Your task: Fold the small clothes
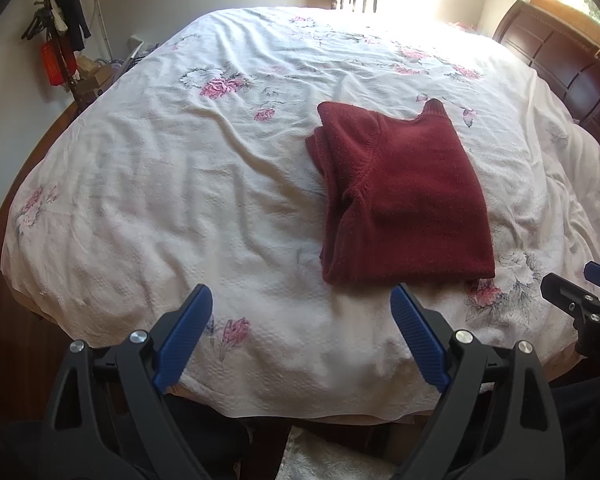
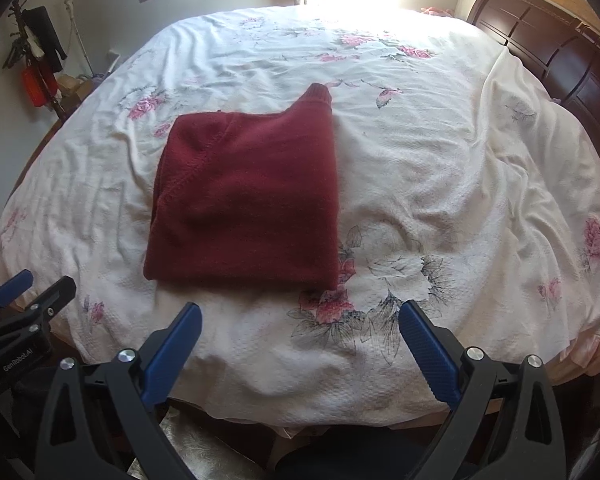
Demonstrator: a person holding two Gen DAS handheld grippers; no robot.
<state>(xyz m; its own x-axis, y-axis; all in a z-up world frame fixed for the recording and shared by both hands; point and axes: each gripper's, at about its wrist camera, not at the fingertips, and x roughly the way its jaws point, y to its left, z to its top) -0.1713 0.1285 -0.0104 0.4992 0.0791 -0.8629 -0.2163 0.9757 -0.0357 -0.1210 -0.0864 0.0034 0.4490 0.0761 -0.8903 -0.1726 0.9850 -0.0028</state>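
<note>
A dark red knitted sweater (image 1: 404, 200) (image 2: 248, 196) lies folded into a rough rectangle on the bed, one ribbed cuff poking out at its far edge. My left gripper (image 1: 302, 296) is open above the near edge of the bed, just short of the sweater's near hem, holding nothing. My right gripper (image 2: 300, 314) is open too, near the sweater's near right corner and not touching it. Each gripper shows at the edge of the other's view: the right gripper (image 1: 572, 284) and the left gripper (image 2: 36, 284).
The bed carries a wrinkled white cover with pink flowers (image 1: 180, 184) (image 2: 460, 184). A dark wooden headboard (image 2: 548, 44) stands at the right. A coat stand with hanging items (image 1: 60, 40) is in the far left corner. Bright windows lie beyond the bed.
</note>
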